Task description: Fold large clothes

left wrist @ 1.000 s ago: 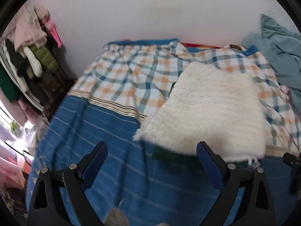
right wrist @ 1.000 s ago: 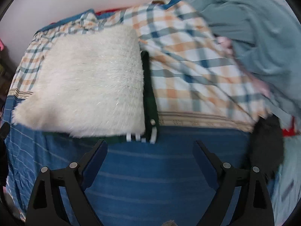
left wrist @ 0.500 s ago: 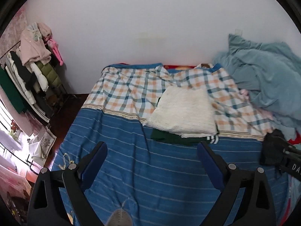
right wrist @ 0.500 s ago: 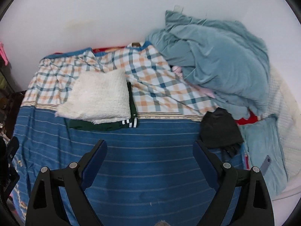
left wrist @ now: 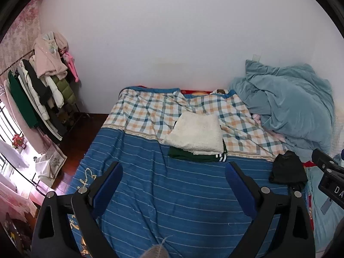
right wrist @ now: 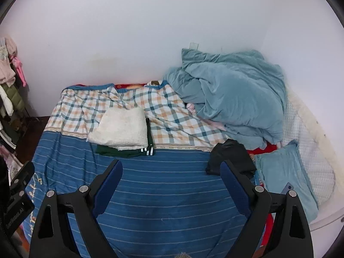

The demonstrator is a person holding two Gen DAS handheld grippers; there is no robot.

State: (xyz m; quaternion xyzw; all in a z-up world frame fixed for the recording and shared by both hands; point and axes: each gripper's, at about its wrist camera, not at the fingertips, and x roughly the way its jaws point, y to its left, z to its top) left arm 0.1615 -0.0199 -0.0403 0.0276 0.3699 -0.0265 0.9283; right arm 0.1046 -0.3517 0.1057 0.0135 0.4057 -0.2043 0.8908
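Note:
A folded white fluffy garment [left wrist: 196, 132] [right wrist: 121, 130] lies on a folded dark green garment with white stripes [left wrist: 193, 155] [right wrist: 126, 151] in the middle of the bed. A crumpled black garment [left wrist: 287, 169] [right wrist: 231, 157] lies at the bed's right side. My left gripper [left wrist: 173, 182] is open and empty, high above the blue striped sheet [left wrist: 172, 193]. My right gripper [right wrist: 171, 180] is open and empty, likewise above the sheet and apart from the clothes.
A teal duvet [right wrist: 232, 94] is heaped at the back right, with a teal pillow [right wrist: 283, 169] and white quilt [right wrist: 309, 150] beside it. A clothes rack [left wrist: 36, 99] stands left of the bed. A white wall is behind.
Both grippers have pulled back and up from the folded stack, which now looks small and far. Both stayed open and empty.

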